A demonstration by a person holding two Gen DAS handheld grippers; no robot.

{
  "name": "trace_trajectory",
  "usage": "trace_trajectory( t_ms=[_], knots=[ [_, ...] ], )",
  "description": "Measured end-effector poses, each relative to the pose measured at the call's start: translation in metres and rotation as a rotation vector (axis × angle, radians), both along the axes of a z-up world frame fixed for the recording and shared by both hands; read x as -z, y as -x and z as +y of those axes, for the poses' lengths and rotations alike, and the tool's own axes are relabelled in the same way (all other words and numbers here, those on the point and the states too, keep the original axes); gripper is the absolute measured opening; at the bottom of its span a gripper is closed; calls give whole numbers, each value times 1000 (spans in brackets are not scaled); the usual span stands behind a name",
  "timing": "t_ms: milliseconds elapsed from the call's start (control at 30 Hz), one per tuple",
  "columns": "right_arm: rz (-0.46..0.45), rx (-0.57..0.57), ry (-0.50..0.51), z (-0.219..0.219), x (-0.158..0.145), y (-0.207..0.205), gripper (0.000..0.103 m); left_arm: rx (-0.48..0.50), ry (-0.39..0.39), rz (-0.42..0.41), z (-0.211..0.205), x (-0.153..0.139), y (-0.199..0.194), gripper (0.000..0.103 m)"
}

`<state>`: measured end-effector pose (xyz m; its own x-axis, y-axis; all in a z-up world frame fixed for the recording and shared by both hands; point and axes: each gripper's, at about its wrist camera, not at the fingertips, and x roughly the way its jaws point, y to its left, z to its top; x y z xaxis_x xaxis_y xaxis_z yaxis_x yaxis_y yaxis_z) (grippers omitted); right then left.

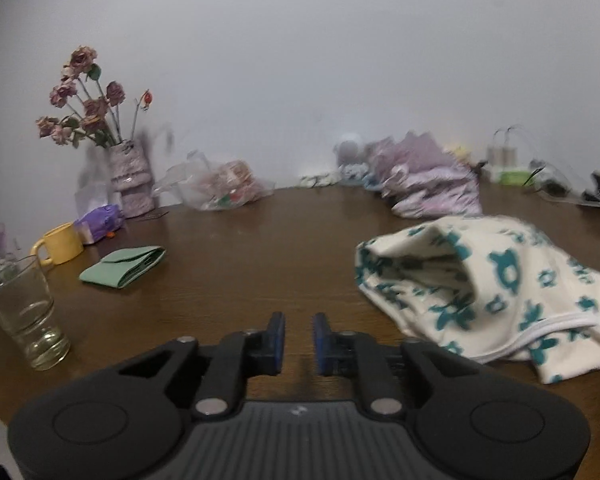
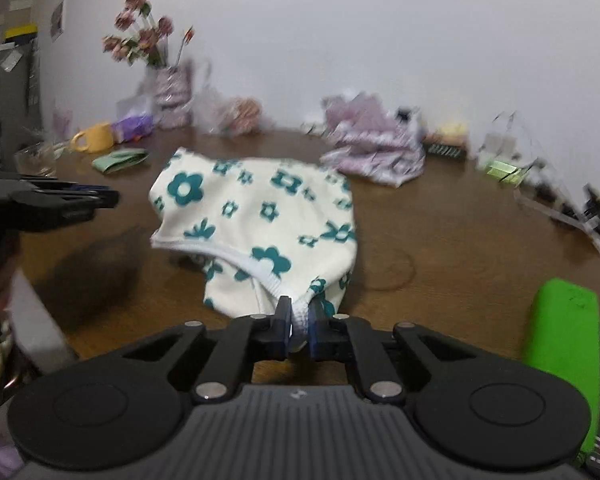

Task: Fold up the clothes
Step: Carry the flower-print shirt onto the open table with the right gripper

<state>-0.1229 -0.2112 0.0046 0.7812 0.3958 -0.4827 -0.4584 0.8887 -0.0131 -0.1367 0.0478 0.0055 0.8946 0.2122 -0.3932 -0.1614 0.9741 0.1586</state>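
Item: cream garment with teal flower print (image 2: 260,216), lying loosely bunched on the brown wooden table (image 2: 420,240), near the front edge and well apart from the lilac heap of clothes (image 2: 376,152) at the far right. Right gripper (image 2: 300,326): jaws brought nearly together, the white ribbed hem of the garment pinched between the blue pads. Left gripper (image 1: 299,338): jaws set narrowly apart, nothing seen between them, only bare table ahead; the garment is placed to its right (image 1: 480,284), not touched. Step in hand, as judged: one edge has been secured, the second hold is not yet taken (the fold proper appears not begun). Next move is judged to call for the left gripper to be carried rightward to the hem's other end, widened if needed, then closed, so the cloth can be lifted and spread evenly. Bystanding items: yellow mug (image 1: 60,244), drinking glass (image 1: 28,316), vase of dried roses (image 1: 130,176), folded green cloth (image 1: 124,266).
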Motion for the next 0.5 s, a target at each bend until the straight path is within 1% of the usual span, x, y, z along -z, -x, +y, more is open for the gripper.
trace_trajectory(
  t_ms=[33,67,100,133,167,200,267,333,367,433,500],
  knots=[
    [-20,-3,6,1,-1,3,12,37,-15,-6,-5,0,4,31],
    [-44,-18,16,3,-2,7,18,78,-45,-14,-12,2,8,42],
    [-69,-45,36,6,-3,12,24,119,-75,-22,-19,4,12,49],
    [-94,-74,60,10,-5,15,36,161,-105,-30,-26,6,16,51],
    [-112,-96,86,15,-5,18,41,209,-133,-40,-35,7,20,52],
    [-124,-110,117,19,-5,19,43,247,-151,-45,-42,9,22,53],
    [-134,-99,150,25,-6,16,42,294,-186,-47,-58,12,25,56],
    [-130,-77,139,24,-9,14,42,298,-235,-46,-69,17,20,56],
    [-133,-65,152,24,-9,14,42,298,-259,-43,-75,19,18,56],
    [-148,-39,205,25,-7,12,42,311,-294,-27,-82,24,15,56],
    [-145,-27,250,25,-2,9,42,329,-293,-11,-86,27,14,56]
  ],
)
